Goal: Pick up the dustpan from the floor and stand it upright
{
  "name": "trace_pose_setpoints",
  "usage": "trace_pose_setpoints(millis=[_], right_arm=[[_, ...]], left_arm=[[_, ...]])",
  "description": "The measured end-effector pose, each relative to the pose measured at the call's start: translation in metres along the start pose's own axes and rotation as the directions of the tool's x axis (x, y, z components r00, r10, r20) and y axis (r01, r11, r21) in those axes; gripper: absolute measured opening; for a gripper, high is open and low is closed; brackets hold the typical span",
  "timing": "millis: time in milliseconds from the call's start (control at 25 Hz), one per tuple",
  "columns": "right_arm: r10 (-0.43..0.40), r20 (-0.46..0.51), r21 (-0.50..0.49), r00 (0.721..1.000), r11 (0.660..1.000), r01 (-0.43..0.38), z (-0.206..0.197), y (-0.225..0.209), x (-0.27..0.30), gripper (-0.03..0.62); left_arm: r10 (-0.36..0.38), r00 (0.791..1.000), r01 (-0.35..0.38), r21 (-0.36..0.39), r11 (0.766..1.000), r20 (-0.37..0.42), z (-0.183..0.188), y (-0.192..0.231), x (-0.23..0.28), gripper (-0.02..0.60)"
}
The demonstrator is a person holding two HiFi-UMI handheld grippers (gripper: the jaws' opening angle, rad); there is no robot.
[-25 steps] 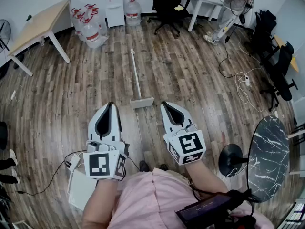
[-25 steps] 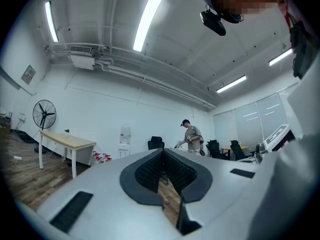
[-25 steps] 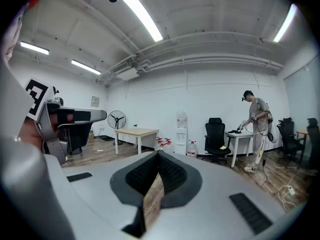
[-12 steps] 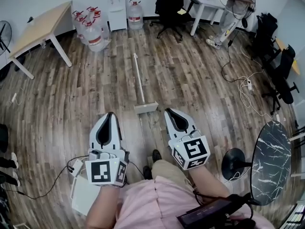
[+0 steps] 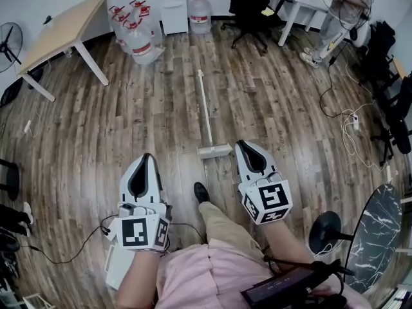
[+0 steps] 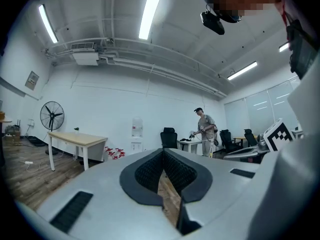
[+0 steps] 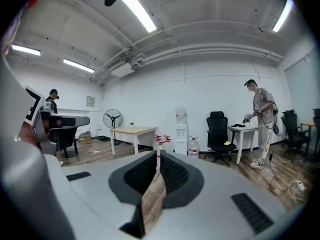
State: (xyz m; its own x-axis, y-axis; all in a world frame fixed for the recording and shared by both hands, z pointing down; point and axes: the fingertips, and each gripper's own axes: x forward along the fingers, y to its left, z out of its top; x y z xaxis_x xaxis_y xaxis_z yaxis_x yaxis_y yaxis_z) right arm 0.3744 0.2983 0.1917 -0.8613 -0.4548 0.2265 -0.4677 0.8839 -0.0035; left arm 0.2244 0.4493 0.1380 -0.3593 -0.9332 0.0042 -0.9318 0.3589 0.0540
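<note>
The dustpan (image 5: 214, 151) lies flat on the wooden floor, its long white handle (image 5: 205, 105) pointing away from me. My right gripper (image 5: 248, 145) hangs just right of the pan's end, shut with nothing in it. My left gripper (image 5: 147, 158) is further left, apart from the pan, also shut and holding nothing. In the left gripper view the jaws (image 6: 163, 151) meet at the tips, with only a sliver of floor below them. The right gripper view shows the same at its jaws (image 7: 158, 154). Neither gripper view shows the dustpan.
A wooden table (image 5: 61, 34) stands far left, with water bottles (image 5: 138, 40) and a dispenser (image 5: 172, 5) at the back. An office chair (image 5: 254, 5) and a person (image 5: 341, 11) at a white desk are back right. Cables (image 5: 351, 121) and a marble round table (image 5: 380, 230) are at right. My shoe (image 5: 201, 192) is near the pan.
I have stepped forward: the dustpan now lies closer, level with the gripper tips. The right gripper has come up beside the pan's right end. Both grippers stay shut.
</note>
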Motion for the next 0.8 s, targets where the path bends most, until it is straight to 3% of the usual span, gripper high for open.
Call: trace_pose_setpoints(millis=[240, 480, 800], right_arm=[[0.049, -0.014, 0.015, 0.999, 0.999, -0.049, 0.016, -0.028, 0.108, 0.101], [0.058, 0.008, -0.006, 0.998, 0.998, -0.058, 0.047, -0.052, 0.197, 0.103], [0.056, 0.020, -0.015, 0.998, 0.998, -0.056, 0.069, -0.070, 0.265, 0.095]], left_arm=[[0.012, 0.999, -0.011, 0.010, 1.000, -0.031, -0.003, 0.051, 0.086, 0.014], [0.048, 0.998, -0.048, 0.015, 0.999, -0.030, 0.004, 0.099, 0.159, 0.014], [0.070, 0.997, -0.070, 0.019, 0.997, -0.011, 0.012, 0.135, 0.216, 0.014]])
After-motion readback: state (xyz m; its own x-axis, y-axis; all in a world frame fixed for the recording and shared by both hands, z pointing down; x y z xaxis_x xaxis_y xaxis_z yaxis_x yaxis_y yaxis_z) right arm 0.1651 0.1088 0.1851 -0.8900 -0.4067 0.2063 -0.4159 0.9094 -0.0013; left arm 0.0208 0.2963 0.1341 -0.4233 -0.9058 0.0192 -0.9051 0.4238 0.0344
